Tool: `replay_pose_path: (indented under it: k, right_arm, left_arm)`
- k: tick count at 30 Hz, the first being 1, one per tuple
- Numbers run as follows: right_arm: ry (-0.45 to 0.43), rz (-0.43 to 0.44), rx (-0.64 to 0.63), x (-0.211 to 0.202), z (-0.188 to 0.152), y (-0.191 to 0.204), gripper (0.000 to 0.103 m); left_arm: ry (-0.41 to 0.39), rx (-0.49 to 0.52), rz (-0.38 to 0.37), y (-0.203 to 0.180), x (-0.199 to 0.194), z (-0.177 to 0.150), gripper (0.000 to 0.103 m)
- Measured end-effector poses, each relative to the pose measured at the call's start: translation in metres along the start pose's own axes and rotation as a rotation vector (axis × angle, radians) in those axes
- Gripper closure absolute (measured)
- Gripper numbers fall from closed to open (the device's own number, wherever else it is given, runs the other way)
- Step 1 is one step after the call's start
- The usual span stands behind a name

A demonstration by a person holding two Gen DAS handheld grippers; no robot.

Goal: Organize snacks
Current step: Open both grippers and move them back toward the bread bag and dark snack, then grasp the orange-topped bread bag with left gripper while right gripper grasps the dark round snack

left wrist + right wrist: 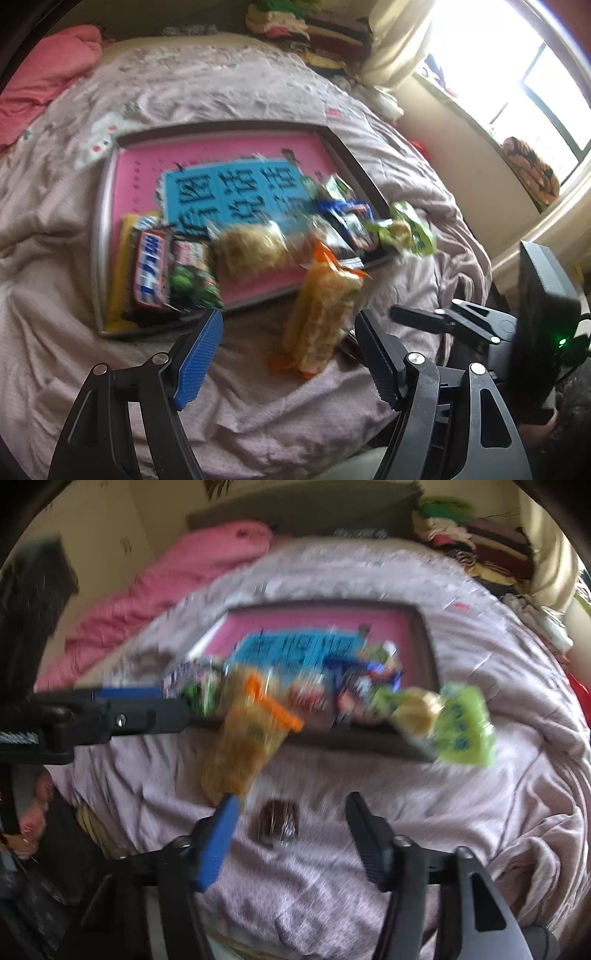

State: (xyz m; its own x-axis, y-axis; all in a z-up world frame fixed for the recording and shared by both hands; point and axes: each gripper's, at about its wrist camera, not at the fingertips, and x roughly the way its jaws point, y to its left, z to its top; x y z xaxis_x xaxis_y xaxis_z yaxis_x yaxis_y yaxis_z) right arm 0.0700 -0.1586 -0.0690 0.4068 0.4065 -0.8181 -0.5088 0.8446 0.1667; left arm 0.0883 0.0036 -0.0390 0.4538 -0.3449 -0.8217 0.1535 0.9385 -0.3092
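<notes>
A metal tray (100,221) with a pink liner and a blue label lies on the bed, and several snack packs are heaped along its near side. A chocolate bar (151,269) and a green pack (192,284) lie at its left. An orange-trimmed packet (317,314) leans off the tray onto the bedding. My left gripper (288,332) is open just before that packet, its pads clear of it. My right gripper (291,806) is open over a small brown wrapped snack (275,821) on the bedding, which lies between the fingers untouched. A lime-green packet (461,727) hangs over the tray's right corner.
Rumpled lilac bedding (258,406) covers the bed. A pink quilt (166,602) lies at the back left and stacked clothes (314,29) at the back right. A bright window (517,74) is on the right. Both views are blurred.
</notes>
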Motion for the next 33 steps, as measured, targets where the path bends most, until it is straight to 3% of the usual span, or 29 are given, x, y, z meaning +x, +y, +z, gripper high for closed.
replay_pose_path:
  k: [9, 16, 17, 19, 22, 25, 33]
  right_arm:
    - [0.074, 0.051, -0.003, 0.029, -0.011, 0.000, 0.075]
    - [0.087, 0.074, 0.027, 0.032, -0.011, -0.006, 0.075]
    - [0.085, 0.077, 0.032, 0.032, -0.011, -0.007, 0.075]
    - [0.085, 0.079, 0.038, 0.031, -0.011, -0.008, 0.075]
    - [0.081, 0.086, 0.050, 0.028, -0.012, -0.011, 0.075]
    - [0.074, 0.099, 0.077, 0.025, -0.012, -0.016, 0.075]
    - [-0.005, 0.175, 0.146, 0.000, -0.005, -0.025, 0.075]
  left_arm:
    - [0.084, 0.040, 0.004, -0.014, 0.036, -0.001, 0.028]
    - [0.109, 0.025, -0.005, -0.016, 0.056, 0.000, 0.028]
    - [0.110, 0.020, -0.007, -0.016, 0.058, 0.000, 0.030]
    - [0.121, 0.006, -0.010, -0.013, 0.062, 0.000, 0.056]
    - [0.138, -0.007, -0.027, -0.009, 0.068, -0.002, 0.058]
    - [0.114, -0.023, -0.045, -0.005, 0.060, -0.003, 0.063]
    - [-0.021, -0.108, -0.084, 0.022, 0.000, 0.004, 0.063]
